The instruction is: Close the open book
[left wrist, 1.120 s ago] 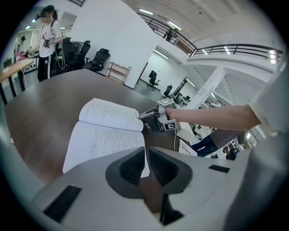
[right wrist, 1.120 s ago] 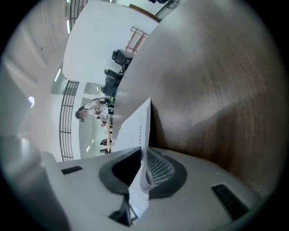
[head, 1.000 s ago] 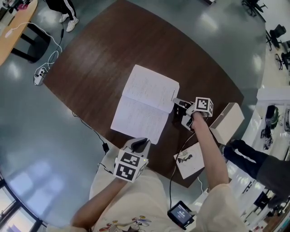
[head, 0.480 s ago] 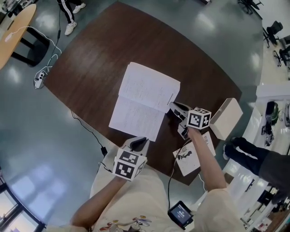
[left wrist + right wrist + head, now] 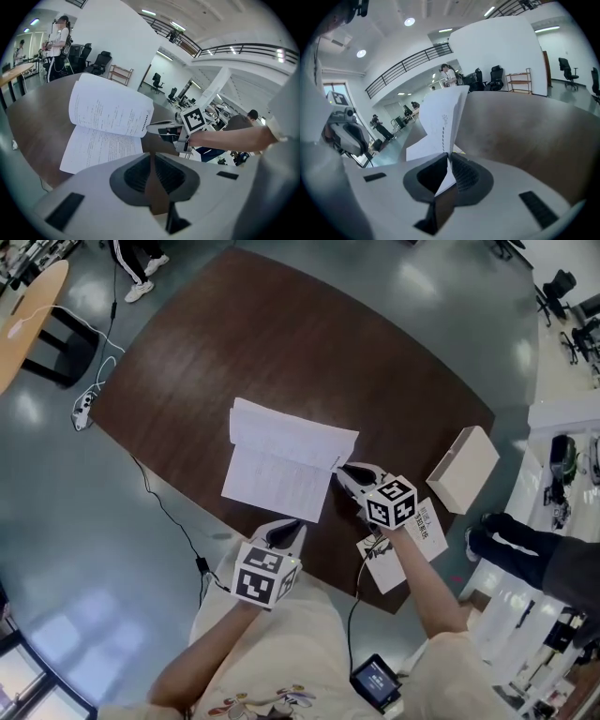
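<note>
The open book (image 5: 277,463) lies on the dark wooden table (image 5: 281,343), white printed pages up. Its right half is raised off the table and leans over the left half. My right gripper (image 5: 342,471) is shut on the raised half's outer edge; in the right gripper view the sheets (image 5: 442,123) stand between the pads (image 5: 459,174). From the left gripper view the book (image 5: 108,117) and the right gripper (image 5: 157,126) show ahead. My left gripper (image 5: 285,530) hangs at the table's near edge, just short of the book, shut and holding nothing (image 5: 151,157).
A pale cardboard box (image 5: 462,470) sits at the table's right edge. A printed sheet (image 5: 403,545) lies near the right front corner. Cables and a power strip (image 5: 82,404) lie on the floor at left. A person's legs (image 5: 511,549) are at the right.
The right gripper has rolled and moved left and up, carrying the book's right half from flat to raised over the left half. The left gripper has shifted slightly.
</note>
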### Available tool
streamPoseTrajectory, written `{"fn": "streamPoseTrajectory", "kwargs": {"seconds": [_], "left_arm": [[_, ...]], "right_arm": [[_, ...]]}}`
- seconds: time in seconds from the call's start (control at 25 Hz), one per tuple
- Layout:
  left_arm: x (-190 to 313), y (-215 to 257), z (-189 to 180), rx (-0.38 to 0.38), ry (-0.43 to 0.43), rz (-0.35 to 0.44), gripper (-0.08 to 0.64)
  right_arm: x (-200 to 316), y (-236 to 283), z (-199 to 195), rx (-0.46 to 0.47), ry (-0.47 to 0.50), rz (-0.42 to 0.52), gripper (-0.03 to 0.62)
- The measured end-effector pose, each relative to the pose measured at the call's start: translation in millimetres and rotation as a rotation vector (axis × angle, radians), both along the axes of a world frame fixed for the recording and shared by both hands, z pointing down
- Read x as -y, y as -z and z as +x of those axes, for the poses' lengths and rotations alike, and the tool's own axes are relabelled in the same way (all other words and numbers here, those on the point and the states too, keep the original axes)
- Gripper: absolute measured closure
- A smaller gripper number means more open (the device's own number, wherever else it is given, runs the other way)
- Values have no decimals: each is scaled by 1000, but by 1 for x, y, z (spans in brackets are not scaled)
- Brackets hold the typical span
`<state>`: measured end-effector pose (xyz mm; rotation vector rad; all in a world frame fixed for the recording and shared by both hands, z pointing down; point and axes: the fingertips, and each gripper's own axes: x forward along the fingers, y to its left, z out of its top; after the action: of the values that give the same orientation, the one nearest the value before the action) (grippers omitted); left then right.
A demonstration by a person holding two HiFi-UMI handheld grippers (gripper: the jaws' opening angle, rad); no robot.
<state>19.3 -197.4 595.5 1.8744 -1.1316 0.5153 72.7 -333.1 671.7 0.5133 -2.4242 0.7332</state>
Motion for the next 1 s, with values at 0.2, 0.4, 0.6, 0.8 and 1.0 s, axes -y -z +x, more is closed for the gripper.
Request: {"fn": "streamPoseTrajectory", "kwargs": {"seconds": [0.2,0.4,0.6,0.8,1.0], "left_arm": [[-11,-1,2,8,1,-2,526],[-25,1,-4,14,13,-9,526],[-37,2,-1,14,21,-9,526],[-39,9,1,17,13,9,526],[-43,15,-1,28,-4,28,528]], "right_arm": [[-30,-11,1,-66,63,51,555],[-62,-25,-3,-153,130,113,588],[-75,-32,4,-201,116,147,588],[-84,-24,11,-192,67,127,588],[-91,11,12,-151,-15,136,588]]}}
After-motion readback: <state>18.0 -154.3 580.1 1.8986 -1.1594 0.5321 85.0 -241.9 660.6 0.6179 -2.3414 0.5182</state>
